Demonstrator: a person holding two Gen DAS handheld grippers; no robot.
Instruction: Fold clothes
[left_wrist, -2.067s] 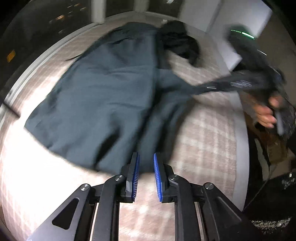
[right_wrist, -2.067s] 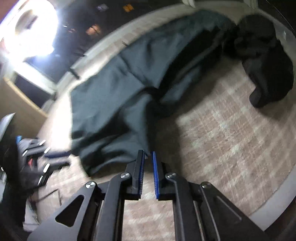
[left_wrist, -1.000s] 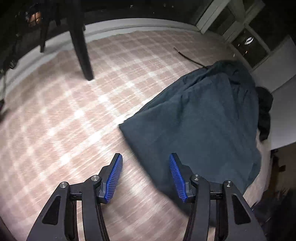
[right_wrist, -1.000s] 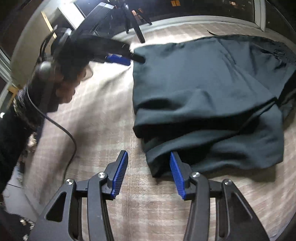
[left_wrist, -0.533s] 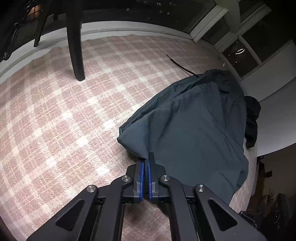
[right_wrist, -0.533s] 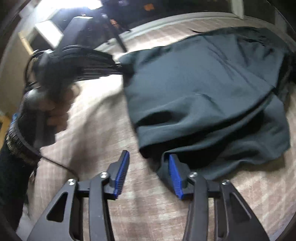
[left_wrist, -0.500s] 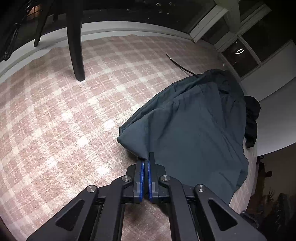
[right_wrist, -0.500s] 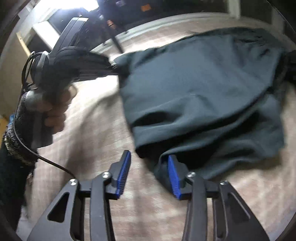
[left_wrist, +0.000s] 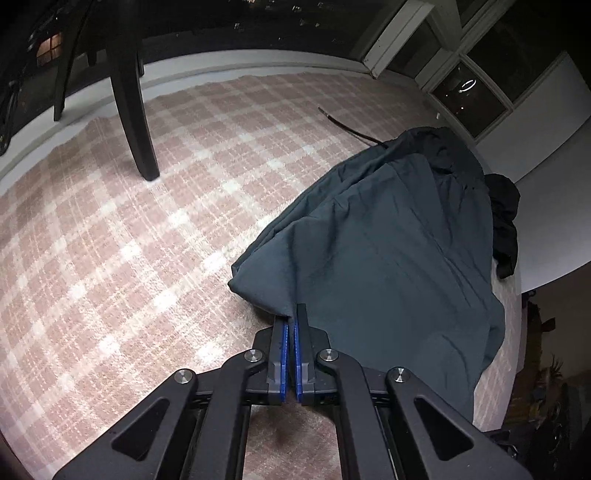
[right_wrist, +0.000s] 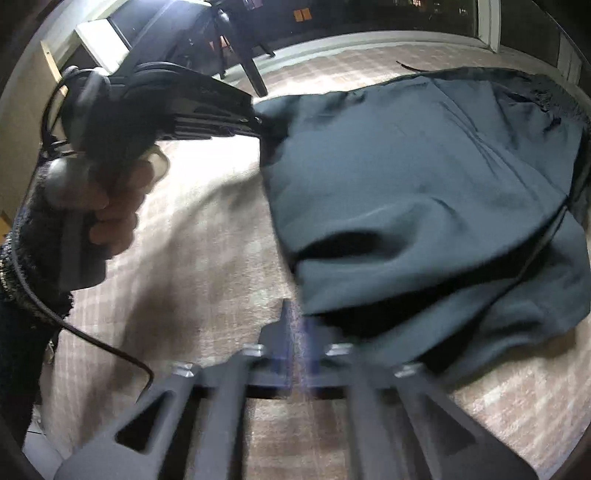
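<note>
While both grippers sit at the near edge of the cloth, the scene reads as follows.

Garment: a dark teal garment (left_wrist: 388, 258) lies spread on the rug (left_wrist: 110, 240), bunched in soft folds, its far end toward the wall; in the right wrist view it fills the right half of the picture (right_wrist: 424, 184).

Left gripper: the left gripper (left_wrist: 290, 321) has its blue pads pressed together on a near corner of the garment, and the cloth rises in a small peak from the tips. In the right wrist view it is seen from the side (right_wrist: 258, 123), biting the garment's upper left corner.

Left hand: a hand (right_wrist: 118, 206) wraps the gripper's handle, with a dark knitted sleeve (right_wrist: 22, 258) and a black cable (right_wrist: 92, 341) trailing below it.

Right gripper: the right gripper (right_wrist: 301, 321) is blurred; its blue pads look drawn close at the garment's lower hem, with cloth hanging over the tips. Whether cloth is actually caught between them I cannot tell.

Rug: pink and white plaid, lying under everything.

Black cloth: a second, black garment (left_wrist: 504, 218) lies bunched just beyond the teal one, touching its far edge.

Chair leg: a dark leg (left_wrist: 135, 110) stands on the rug, well apart from the garment.

Cord: a thin dark cord (left_wrist: 347, 127) lies on the rug near the garment's far end.
</note>
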